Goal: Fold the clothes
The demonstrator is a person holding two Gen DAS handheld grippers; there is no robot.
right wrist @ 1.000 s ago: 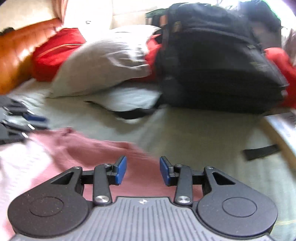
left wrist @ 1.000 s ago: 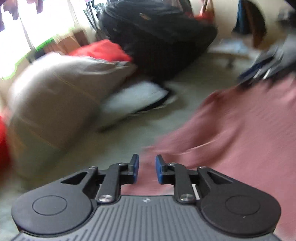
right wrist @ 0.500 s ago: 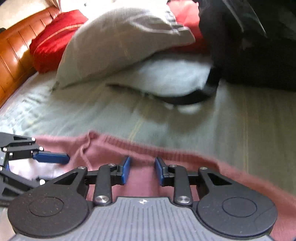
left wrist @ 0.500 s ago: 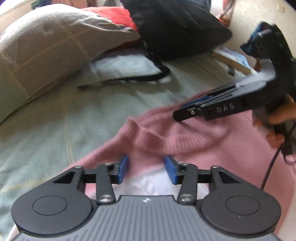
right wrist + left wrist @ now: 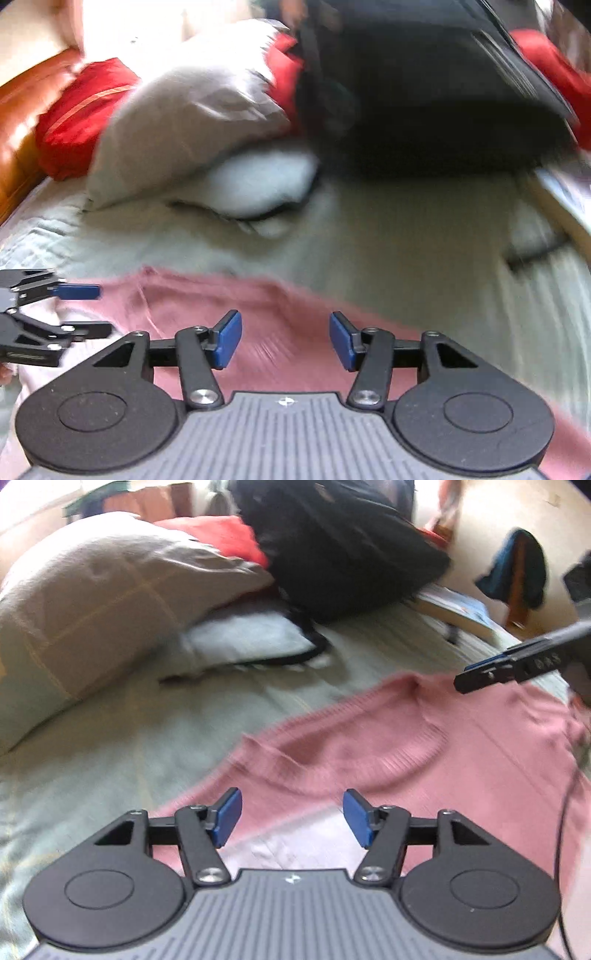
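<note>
Both claws, left claw [image 5: 291, 818] and right claw [image 5: 285, 339], are opening, empty, above the blurred pink sweater [image 5: 424, 753].

bare sheet [image 5: 110, 746]: free, 9 to 11 o'clock of the sweater [image 5: 424, 760]
pillow [image 5: 92, 602]: blocks 10 o'clock
backpack [image 5: 340, 546]: blocks 12 o'clock
book [image 5: 454, 609]: at 1 o'clock

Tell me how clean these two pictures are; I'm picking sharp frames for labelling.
Left wrist view: the pink sweater and bedsheet are smeared by motion, with fisheye bending at the edges; the left hand-held gripper itself is crisp. Right wrist view: blurrier still, the black backpack streaked, and glare washes out the top left above the pillow.
</note>
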